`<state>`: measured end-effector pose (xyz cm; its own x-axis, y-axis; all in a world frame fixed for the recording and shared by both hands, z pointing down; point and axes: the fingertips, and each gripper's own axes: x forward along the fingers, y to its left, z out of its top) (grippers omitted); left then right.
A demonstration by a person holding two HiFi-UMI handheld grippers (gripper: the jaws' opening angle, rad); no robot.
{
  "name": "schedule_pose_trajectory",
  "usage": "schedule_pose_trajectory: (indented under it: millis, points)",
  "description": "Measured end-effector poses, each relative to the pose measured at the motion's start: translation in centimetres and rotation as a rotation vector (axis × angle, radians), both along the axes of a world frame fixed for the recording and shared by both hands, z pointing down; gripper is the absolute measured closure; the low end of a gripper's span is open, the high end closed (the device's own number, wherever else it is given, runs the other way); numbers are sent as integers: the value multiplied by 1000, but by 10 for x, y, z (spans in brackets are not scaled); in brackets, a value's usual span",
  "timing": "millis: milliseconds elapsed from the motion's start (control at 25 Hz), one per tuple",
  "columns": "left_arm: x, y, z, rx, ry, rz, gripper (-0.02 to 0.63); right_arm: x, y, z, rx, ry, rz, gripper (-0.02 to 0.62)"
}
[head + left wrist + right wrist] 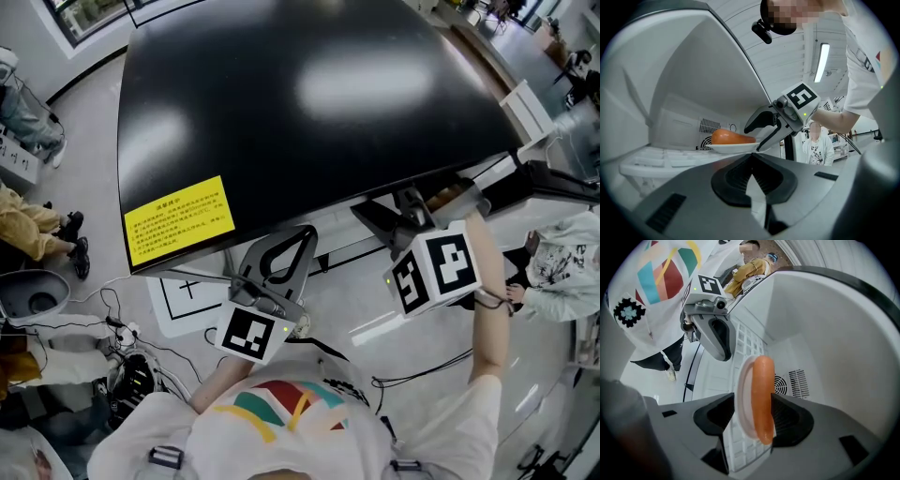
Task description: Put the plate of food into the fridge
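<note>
Inside the fridge [679,108], a plate [743,399] carrying an orange sausage [763,394] rests on the shelf [661,161] between the wide-open fingers of the right gripper [755,418]; the left gripper [751,178] has its fingers shut, empty.

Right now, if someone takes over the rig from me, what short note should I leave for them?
Left tool: shut, empty, held before the shelf.
Right tool: open, jaws on either side of the plate, not pressing it.
Plate with sausage: seems to rest on the shelf, inside the fridge.
Done: plate placed and let go.
Left: draw the right tool back clear, then probably close the fridge.
</note>
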<state>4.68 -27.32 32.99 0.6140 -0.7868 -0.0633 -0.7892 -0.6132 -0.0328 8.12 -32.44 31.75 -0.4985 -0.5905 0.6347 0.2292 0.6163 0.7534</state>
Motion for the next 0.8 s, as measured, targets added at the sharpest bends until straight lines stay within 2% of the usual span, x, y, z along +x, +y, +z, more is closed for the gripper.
schedule_pose_trajectory:
  millis: [200,440,560,800]
  points:
    - [-1,3,1,-1,3,-6,601,1,12,-6,-37,-56,-10,360]
    - [0,8,-3,11,1,-2,601,7,20,-17,-14,-211,56,360]
    - [2,10,-8,13,9,3,601,12,24,-27,9,-353,117,360]
    - [5,13,-20,36,18,18,601,25,40,-57,10,-711,251,360]
